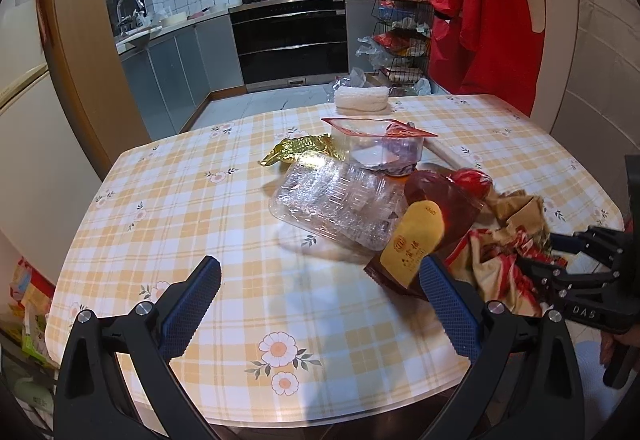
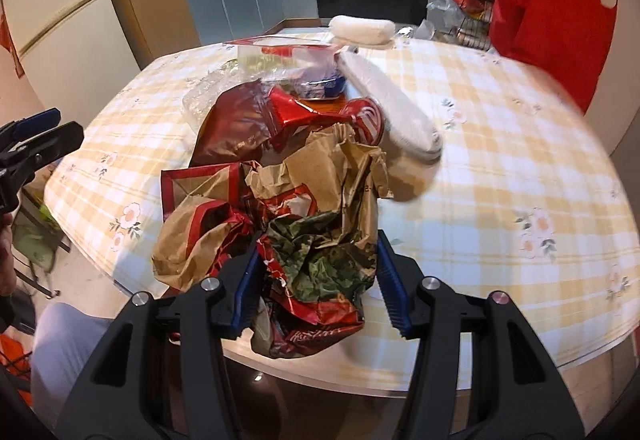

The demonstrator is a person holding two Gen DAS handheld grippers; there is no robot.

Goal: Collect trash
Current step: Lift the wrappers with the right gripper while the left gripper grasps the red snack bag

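Trash [image 2: 280, 175] lies heaped on the table [image 2: 500, 143], mostly uncollected; right gripper [image 2: 316, 280] clamps a crumpled paper wrapper [image 2: 320, 260], left gripper [image 1: 320, 304] gapes wide, holding nothing

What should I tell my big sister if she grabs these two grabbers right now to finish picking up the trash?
Right gripper: closed on the crumpled brown and red wrapper bundle at the table's near edge.
Left gripper: open, holding nothing, above the tablecloth.
Still lying on the table: clear plastic tray, gold wrapper, red-rimmed plastic tub, dark red pouch.
Done: one bundle gripped. Left: carry it off, then collect the rest. No bin is in view.
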